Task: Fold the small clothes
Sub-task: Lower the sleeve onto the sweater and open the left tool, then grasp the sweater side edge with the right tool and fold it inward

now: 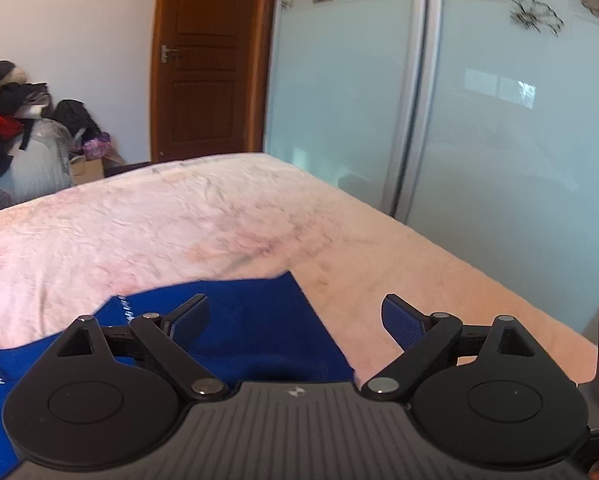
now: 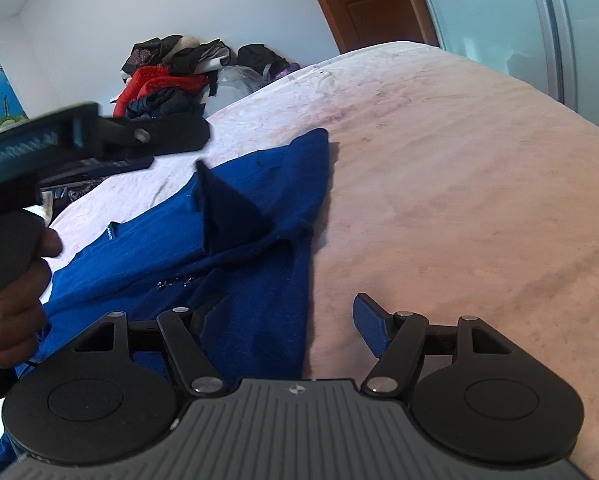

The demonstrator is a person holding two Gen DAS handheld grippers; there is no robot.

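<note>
1. Royal-blue knitted garment (image 2: 259,248): lies spread on the pink, crinkled, plush bed cover (image 2: 459,168), with one corner reaching toward the far edge of the bed; a dark, pointed flap of the same cloth (image 2: 229,216) stands up from its middle, and a small row of pale studs shows on the fabric nearer the camera.
2. Right gripper (image 2: 287,328): black linkage arms on round hubs, with blue ribbed pads; jaws apart and grasping nothing. The left pad sits over the garment's near part, the right pad over bare bed cover, so the garment's right edge runs between them.
3. Left gripper (image 1: 295,320): same build; jaws spread wide and empty. The left pad is over the blue cloth (image 1: 251,332), the right pad over the bed cover; the garment's corner lies just ahead, between the pads.
4. In the right wrist view, the left gripper's body appears at the left edge, with a hand (image 2: 15,280) around its dark grip, above the garment's left part.
5. Garment edge, left wrist view: white zigzag stitching (image 1: 125,306) along a hem; the texture is soft and matte.
6. Background: brown panelled wooden door (image 1: 207,60), frosted sliding glass panels with flower prints (image 1: 499,100), a heap of dark and red clothes (image 2: 163,80) beyond the far edge of the bed.
</note>
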